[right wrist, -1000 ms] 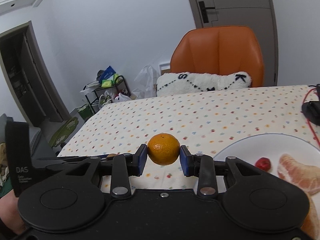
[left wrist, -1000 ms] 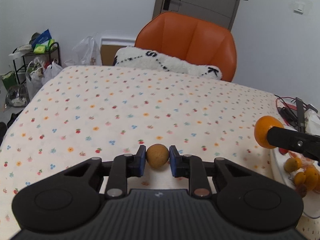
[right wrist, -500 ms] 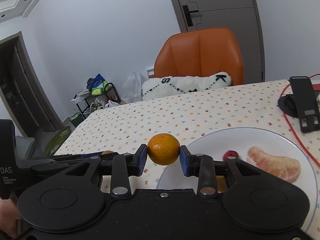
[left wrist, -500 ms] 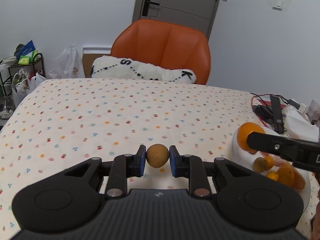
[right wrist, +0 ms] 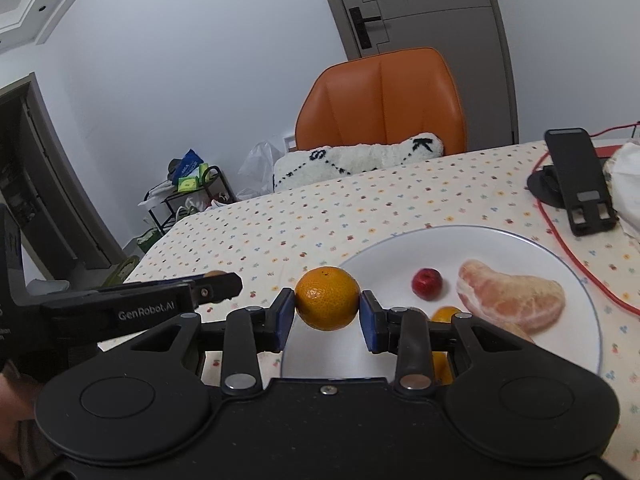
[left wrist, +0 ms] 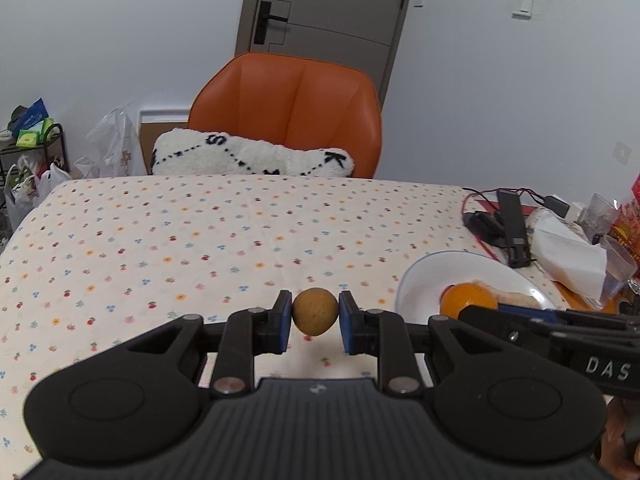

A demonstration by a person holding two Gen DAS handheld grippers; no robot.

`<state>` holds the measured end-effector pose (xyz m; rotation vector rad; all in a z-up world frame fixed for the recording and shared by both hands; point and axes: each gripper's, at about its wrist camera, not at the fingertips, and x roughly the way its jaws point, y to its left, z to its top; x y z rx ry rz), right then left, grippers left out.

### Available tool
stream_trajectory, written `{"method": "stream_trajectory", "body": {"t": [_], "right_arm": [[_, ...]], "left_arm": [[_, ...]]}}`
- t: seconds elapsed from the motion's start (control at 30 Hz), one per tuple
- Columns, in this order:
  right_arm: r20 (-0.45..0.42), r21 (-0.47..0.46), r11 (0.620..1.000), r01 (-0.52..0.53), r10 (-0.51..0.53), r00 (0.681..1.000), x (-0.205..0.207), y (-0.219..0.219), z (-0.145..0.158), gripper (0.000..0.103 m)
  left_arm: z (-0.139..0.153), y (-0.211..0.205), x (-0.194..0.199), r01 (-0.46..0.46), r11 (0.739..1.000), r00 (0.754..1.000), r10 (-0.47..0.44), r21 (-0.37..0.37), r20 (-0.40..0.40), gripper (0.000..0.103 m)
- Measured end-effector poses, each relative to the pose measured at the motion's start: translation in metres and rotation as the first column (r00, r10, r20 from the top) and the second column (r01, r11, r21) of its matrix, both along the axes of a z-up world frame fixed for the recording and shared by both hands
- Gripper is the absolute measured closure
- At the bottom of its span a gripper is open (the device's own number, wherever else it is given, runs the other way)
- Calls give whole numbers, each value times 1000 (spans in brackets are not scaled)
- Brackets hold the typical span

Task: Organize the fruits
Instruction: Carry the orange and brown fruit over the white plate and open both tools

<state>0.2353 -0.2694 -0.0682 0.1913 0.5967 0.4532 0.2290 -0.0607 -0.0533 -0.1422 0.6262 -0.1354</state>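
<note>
Mandarin (right wrist: 327, 298) clamped in my right hand-held gripper (right wrist: 327, 312) above the plate's (right wrist: 500, 240) rim, longan (left wrist: 315, 311) in my left hand-held gripper (left wrist: 315, 322); next, lower and release.

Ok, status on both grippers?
Left gripper shut on small brown round fruit. Right gripper shut on orange mandarin, at white plate edge.

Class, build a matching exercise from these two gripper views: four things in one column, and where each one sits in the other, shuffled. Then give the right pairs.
1 orange
2 brown round fruit
3 small red fruit
4 white cushion

A on the white plate
B on the orange chair
C in the right gripper
D in the left gripper

Pairs: 1-C, 2-D, 3-A, 4-B
</note>
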Motion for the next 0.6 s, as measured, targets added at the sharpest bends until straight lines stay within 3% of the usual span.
{"method": "stream_trajectory", "body": {"t": [0.6], "right_arm": [[-7, 47, 993, 112, -112, 994, -4, -50, -2, 66]], "left_arm": [[2, -45, -6, 93, 996, 996, -93, -3, 9, 80]]}}
